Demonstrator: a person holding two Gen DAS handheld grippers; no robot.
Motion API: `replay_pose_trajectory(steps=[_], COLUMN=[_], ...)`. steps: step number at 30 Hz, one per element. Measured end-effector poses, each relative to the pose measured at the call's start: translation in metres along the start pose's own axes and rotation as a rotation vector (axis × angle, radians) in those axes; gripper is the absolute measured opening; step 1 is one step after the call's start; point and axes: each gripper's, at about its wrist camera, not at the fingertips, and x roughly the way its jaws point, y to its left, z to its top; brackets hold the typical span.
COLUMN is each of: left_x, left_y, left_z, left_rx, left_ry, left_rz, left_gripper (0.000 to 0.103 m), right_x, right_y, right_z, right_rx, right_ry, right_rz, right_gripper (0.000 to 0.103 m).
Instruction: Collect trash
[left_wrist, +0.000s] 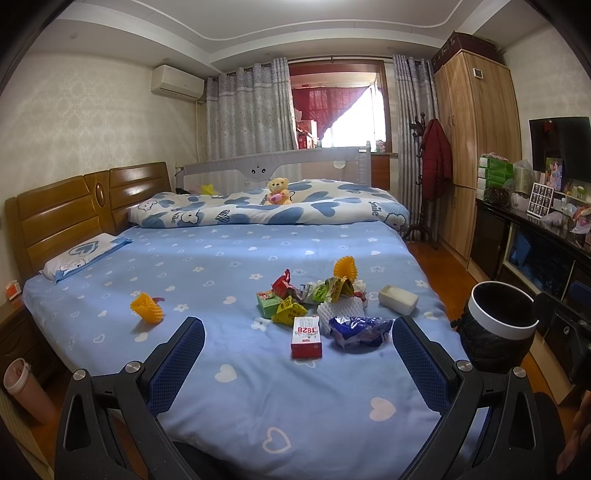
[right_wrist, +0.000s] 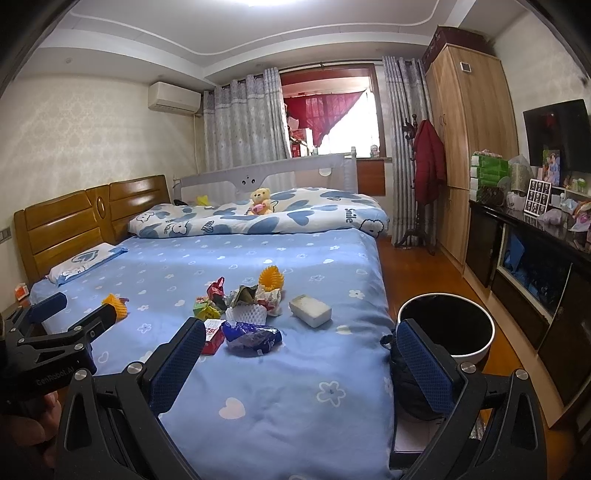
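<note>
I hold both tools spread and empty, low in frame over the bed: left tool, right tool. The trash clusters mid-frame just ahead, so either reaches it; the bin waits at right beside the bed.

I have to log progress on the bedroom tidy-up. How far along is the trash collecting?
Nothing looks done yet: the wrapper pile, red box, blue bag, white sponge-like block and a yellow foam net all lie on the bed. Nothing is in hand: the left gripper and right gripper are open and empty. Everything still has to go into the bin beside the bed.
</note>
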Motion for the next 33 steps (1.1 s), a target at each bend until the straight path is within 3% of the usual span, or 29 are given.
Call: replay_pose_trajectory(steps=[24, 33], left_x=[0.004, 0.019], left_y=[0.004, 0.017], left_z=[-0.005, -0.016], left_rx=[-0.002, -0.018], left_ry=[0.012, 0.066], left_rz=[0.002, 0.005], left_gripper=[0.102, 0.102], right_x=[0.006, 0.022], right_y=[-0.004, -0.005], right_z=[0.000, -0.006], right_rx=[0.012, 0.027], right_ry=[0.021, 0.080], right_rz=[0.018, 0.053], right_gripper=[0.103, 0.103])
